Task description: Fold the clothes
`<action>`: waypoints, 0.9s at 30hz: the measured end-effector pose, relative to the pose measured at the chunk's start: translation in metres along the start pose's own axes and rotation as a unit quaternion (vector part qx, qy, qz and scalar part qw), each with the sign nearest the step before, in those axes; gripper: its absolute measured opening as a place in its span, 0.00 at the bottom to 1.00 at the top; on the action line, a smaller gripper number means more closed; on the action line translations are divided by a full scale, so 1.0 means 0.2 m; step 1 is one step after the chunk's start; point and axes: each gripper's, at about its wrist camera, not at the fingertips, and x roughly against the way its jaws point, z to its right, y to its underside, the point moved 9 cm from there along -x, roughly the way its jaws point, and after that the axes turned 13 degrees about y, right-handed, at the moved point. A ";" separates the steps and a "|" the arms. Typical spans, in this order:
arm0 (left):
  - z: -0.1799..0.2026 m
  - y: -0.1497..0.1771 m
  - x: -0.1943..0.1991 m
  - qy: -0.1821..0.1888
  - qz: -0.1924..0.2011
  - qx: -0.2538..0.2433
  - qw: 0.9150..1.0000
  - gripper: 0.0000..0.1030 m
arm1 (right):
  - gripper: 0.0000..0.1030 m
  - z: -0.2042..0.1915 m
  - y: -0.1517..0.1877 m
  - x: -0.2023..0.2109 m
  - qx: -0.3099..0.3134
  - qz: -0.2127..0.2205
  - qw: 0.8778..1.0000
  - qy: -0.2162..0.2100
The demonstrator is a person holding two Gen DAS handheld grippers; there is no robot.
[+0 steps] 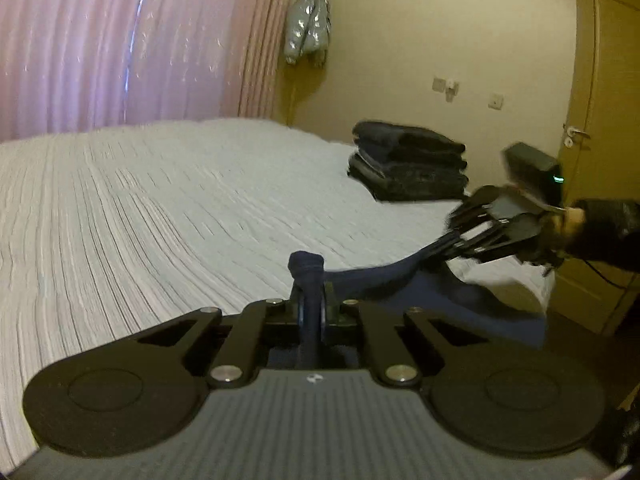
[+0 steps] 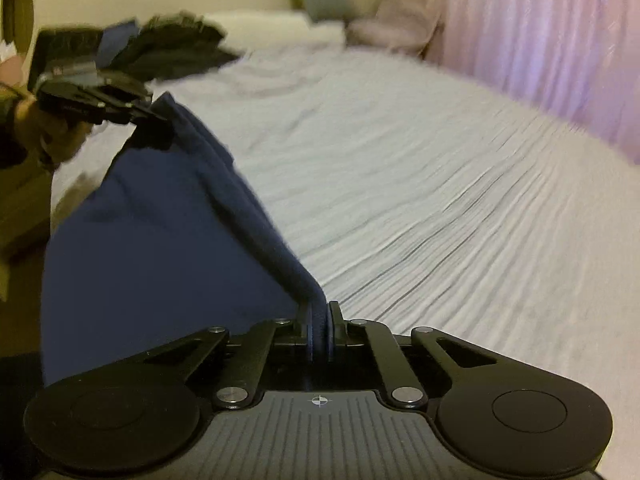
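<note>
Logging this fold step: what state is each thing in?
Left hand-held gripper: shut on navy cloth garment.
Right hand-held gripper: shut on same garment.
Navy cloth garment: held up, stretched between both.
Dark folded clothes: stacked on white ribbed bedspread.

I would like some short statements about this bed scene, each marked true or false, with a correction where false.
1. The left tool is clamped on the navy garment. True.
2. The right tool is open and holds nothing. False: it is shut on the same garment.
3. A stack of folded dark clothes lies on the bed. True.
4. The garment lies flat on the bed. False: it hangs stretched between the two tools.
5. The curtains are green. False: they are pink.
</note>
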 end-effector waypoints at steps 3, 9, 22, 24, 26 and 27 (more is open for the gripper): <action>-0.12 0.06 -0.12 -0.023 -0.053 0.036 0.998 0.05 | 0.03 0.03 -0.03 0.06 -0.006 0.009 1.000 0.024; -0.33 0.26 -0.34 -0.075 -0.139 0.093 0.983 0.09 | 0.03 -0.02 0.06 -0.11 0.019 -0.052 0.997 0.051; -0.37 0.16 -0.29 -0.097 -0.100 0.186 0.973 0.33 | 0.69 -0.11 0.02 0.13 -0.027 -0.033 0.994 0.100; -0.35 0.13 -0.20 -0.104 -0.081 0.192 0.972 0.32 | 0.69 -0.21 -0.01 0.24 -0.042 -0.006 0.996 0.083; -0.29 0.10 -0.12 -0.115 -0.074 0.164 0.977 0.27 | 0.69 -0.34 -0.02 0.31 -0.063 0.014 0.996 0.054; -0.25 0.08 -0.09 -0.112 -0.073 0.145 0.980 0.17 | 0.68 -0.40 -0.02 0.33 -0.072 0.021 0.996 0.039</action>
